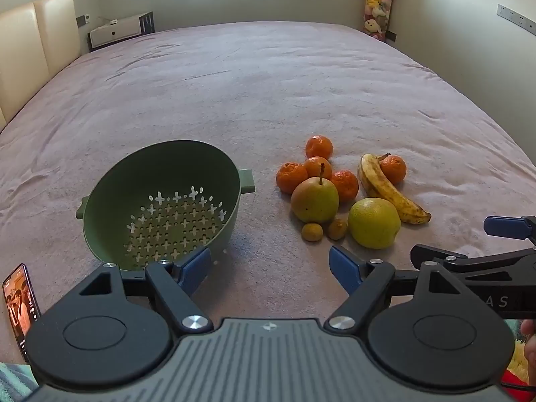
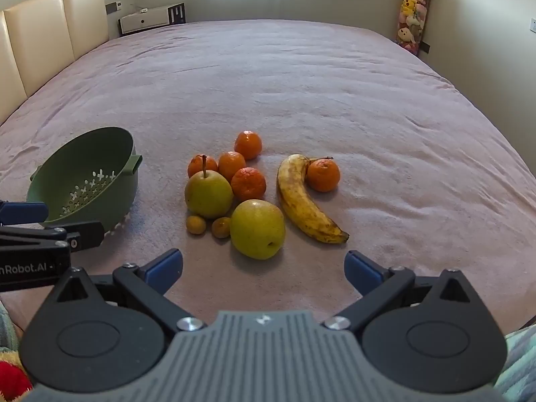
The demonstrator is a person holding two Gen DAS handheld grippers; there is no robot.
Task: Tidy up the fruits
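A green colander (image 1: 160, 201) lies tilted and empty on the pink bedspread, also in the right wrist view (image 2: 87, 177). To its right is a fruit pile: a pear (image 1: 315, 199), a yellow-green apple (image 1: 373, 222), a spotted banana (image 1: 388, 189), several mandarins (image 1: 319, 147) and two small brown fruits (image 1: 312, 231). My left gripper (image 1: 269, 268) is open and empty, just in front of the colander. My right gripper (image 2: 263, 269) is open and empty, just short of the apple (image 2: 257, 229), near the pear (image 2: 208, 194) and banana (image 2: 301, 201).
A phone (image 1: 20, 308) with a lit screen lies at the near left. A cream headboard (image 1: 37, 37) runs along the left; a white bedside unit (image 1: 117, 30) and a stack of plush toys (image 1: 378, 3) stand at the far wall. The bedspread (image 1: 268, 77) stretches beyond the fruit.
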